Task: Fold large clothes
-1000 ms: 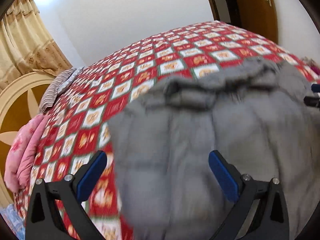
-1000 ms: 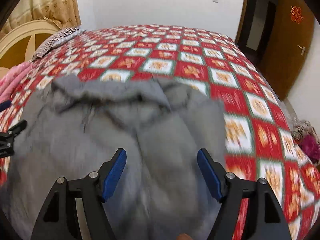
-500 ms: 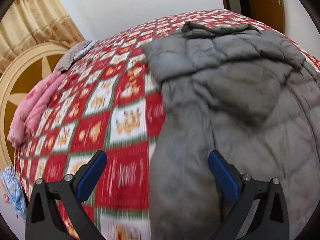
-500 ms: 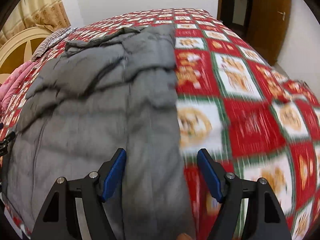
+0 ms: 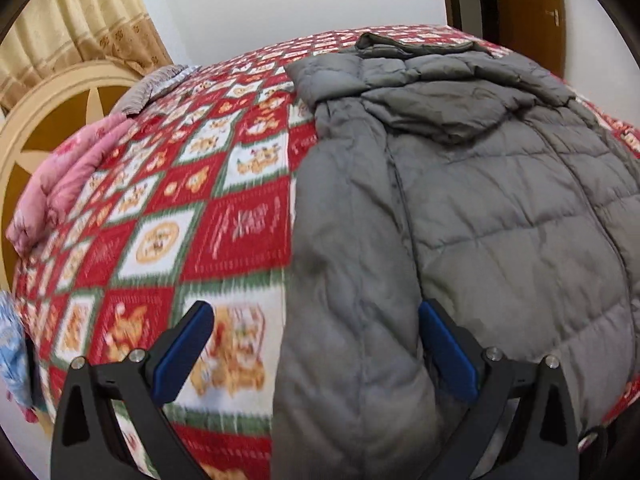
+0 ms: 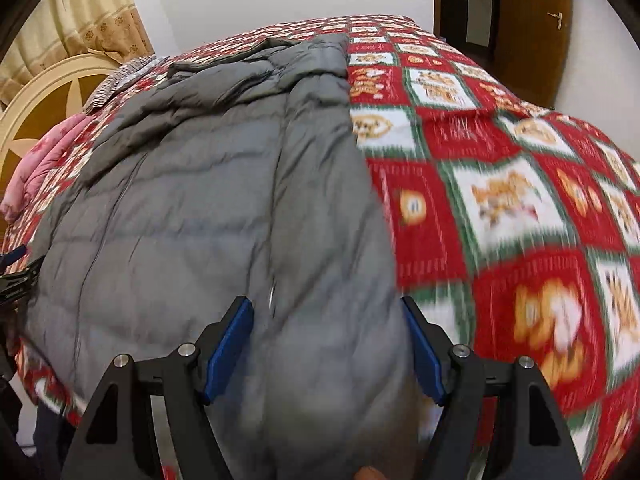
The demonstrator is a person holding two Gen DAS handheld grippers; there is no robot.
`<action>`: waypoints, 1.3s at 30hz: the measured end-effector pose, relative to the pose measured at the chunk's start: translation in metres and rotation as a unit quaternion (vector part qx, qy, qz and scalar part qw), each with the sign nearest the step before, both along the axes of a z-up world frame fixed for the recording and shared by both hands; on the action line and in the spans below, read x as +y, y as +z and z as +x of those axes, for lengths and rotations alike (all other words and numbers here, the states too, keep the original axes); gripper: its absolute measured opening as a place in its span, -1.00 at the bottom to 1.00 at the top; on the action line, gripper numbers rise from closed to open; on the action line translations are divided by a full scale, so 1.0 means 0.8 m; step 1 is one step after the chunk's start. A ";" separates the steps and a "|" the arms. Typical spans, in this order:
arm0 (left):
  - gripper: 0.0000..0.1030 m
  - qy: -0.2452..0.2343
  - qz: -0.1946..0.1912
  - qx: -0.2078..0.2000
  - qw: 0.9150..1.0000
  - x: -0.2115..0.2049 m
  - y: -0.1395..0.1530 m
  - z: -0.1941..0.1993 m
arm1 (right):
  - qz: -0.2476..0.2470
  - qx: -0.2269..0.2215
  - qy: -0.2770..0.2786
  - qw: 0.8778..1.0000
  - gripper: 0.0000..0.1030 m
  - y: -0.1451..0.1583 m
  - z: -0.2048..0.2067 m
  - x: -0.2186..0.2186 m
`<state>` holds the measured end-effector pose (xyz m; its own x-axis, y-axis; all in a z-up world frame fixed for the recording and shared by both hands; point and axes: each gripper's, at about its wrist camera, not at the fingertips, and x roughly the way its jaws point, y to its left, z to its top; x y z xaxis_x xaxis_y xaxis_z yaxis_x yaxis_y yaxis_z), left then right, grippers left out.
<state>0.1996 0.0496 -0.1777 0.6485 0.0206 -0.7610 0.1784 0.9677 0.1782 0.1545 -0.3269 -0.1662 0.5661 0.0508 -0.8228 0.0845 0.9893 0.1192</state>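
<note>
Both tools are now framing the near hem of the grey jacket [image 5: 500,208], having travelled from its upper part down toward the lower frame edge. Left tool [image 5: 316,354] and right tool [image 6: 330,350] are standing wide, each straddling one side edge, gripping nothing. Lying flat on the bed [image 5: 240,224], the jacket is looking puffy, light and slippery; hem corners are offering the firmest hold.

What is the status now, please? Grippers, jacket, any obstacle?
Left gripper and right gripper open, nothing gripped. Grey jacket spread on bed, unfolded. No obstacle seen.
</note>
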 end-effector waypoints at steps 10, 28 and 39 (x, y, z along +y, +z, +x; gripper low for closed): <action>0.14 -0.062 -0.070 0.026 0.995 -0.002 -0.006 -0.032 | 0.069 -0.009 0.005 0.998 -0.40 -0.006 -0.046 -0.002; -0.78 -0.134 -0.153 -0.097 0.974 0.034 0.146 -0.105 | 0.121 -0.114 0.058 0.984 -0.84 0.109 -0.120 0.001; -0.74 -0.152 -0.148 -0.189 0.959 0.047 0.211 -0.124 | 0.143 -0.218 0.059 0.964 -0.84 0.226 -0.182 -0.021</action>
<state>0.1006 0.0869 -0.0093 0.8213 -0.3926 -0.4138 0.4360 0.8998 0.0118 0.0089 -0.3433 0.0149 0.8315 0.3249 -0.4506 -0.1459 0.9104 0.3872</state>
